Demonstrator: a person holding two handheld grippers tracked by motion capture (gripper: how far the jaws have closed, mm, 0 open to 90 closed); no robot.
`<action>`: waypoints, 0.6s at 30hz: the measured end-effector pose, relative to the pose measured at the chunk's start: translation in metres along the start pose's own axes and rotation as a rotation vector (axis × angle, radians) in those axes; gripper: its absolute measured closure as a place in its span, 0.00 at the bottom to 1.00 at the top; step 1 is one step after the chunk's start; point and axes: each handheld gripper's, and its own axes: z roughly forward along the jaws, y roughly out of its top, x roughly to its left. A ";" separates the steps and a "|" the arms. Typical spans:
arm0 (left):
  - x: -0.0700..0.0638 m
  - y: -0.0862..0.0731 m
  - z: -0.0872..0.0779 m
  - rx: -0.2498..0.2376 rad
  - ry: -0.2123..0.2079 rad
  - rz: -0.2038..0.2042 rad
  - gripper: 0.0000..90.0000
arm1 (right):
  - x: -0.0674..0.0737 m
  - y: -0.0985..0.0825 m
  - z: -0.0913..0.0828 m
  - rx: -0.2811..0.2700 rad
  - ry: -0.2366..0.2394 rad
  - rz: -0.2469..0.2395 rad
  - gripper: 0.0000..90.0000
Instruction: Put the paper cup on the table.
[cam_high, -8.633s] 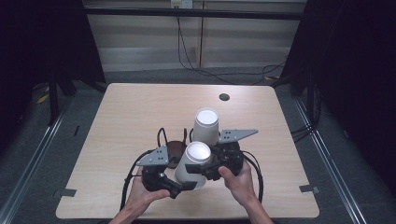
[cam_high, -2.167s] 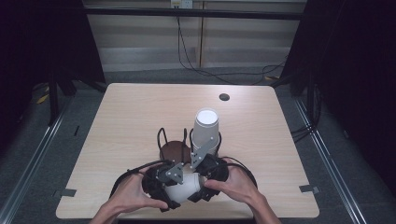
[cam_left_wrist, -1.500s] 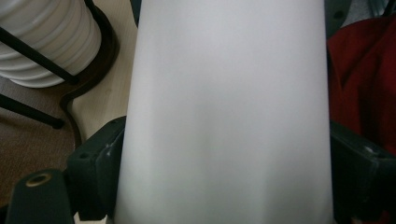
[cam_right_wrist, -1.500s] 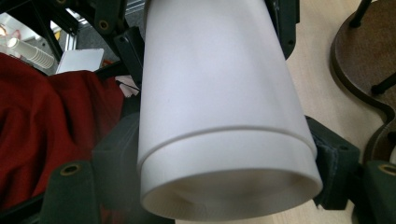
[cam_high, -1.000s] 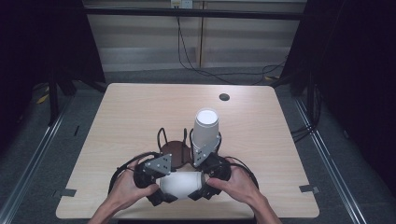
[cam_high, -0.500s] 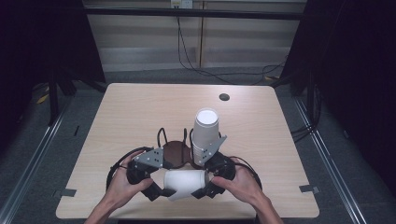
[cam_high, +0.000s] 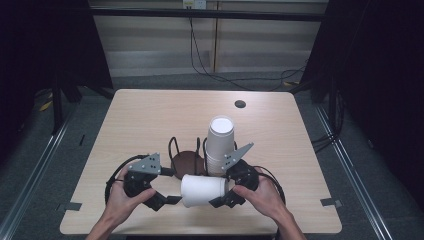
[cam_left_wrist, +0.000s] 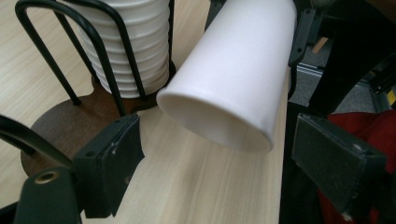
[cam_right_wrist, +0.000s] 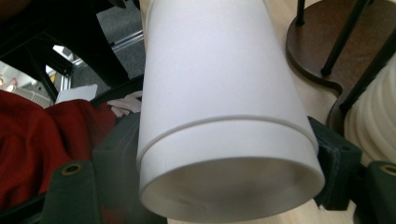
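White paper cup (cam_high: 202, 190), plain and tapered, lies on its side just above the near edge of the light wooden table (cam_high: 150, 115), between the two hand-held grippers. Right gripper (cam_high: 220, 197) is clenched on it: in the right gripper view both black pads flank the cup wall (cam_right_wrist: 219, 88) near the rim end and press against it, with the open mouth turned toward that camera. Left gripper (cam_high: 172, 186) stands released; its jaws have just been closing, and in the left gripper view the two pads (cam_left_wrist: 109, 161) sit apart with bare tabletop between them, while the cup's narrow end (cam_left_wrist: 219, 119) hangs in front of them without contact. In the high view that end points toward the left gripper, close to its tips. Behind the cup stands a dark brown wooden cup holder (cam_high: 187, 161) with black wire hoops rising from two round bases. Its right bay holds a tall stack of white paper cups (cam_high: 220, 142), nested upside down, many rims showing one above another in the left gripper view (cam_left_wrist: 133, 42). Left bay holds nothing; only its brown disc shows. Small dark round spot (cam_high: 240, 104) sits on the far part of the table, well apart from everything else. Both hands rest at the near table edge, left hand (cam_high: 120, 200) and right hand (cam_high: 262, 197) each wrapped around a gripper body.
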 end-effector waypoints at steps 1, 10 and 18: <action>0.001 -0.001 0.000 -0.002 -0.003 -0.005 0.18 | 0.000 -0.001 -0.001 -0.010 -0.003 0.000 0.27; 0.004 -0.011 -0.005 -0.034 0.032 -0.051 0.18 | -0.005 -0.003 -0.006 -0.060 -0.008 0.038 0.27; 0.002 -0.016 -0.005 -0.046 0.009 -0.046 0.18 | -0.005 -0.004 -0.013 -0.143 0.007 0.035 0.27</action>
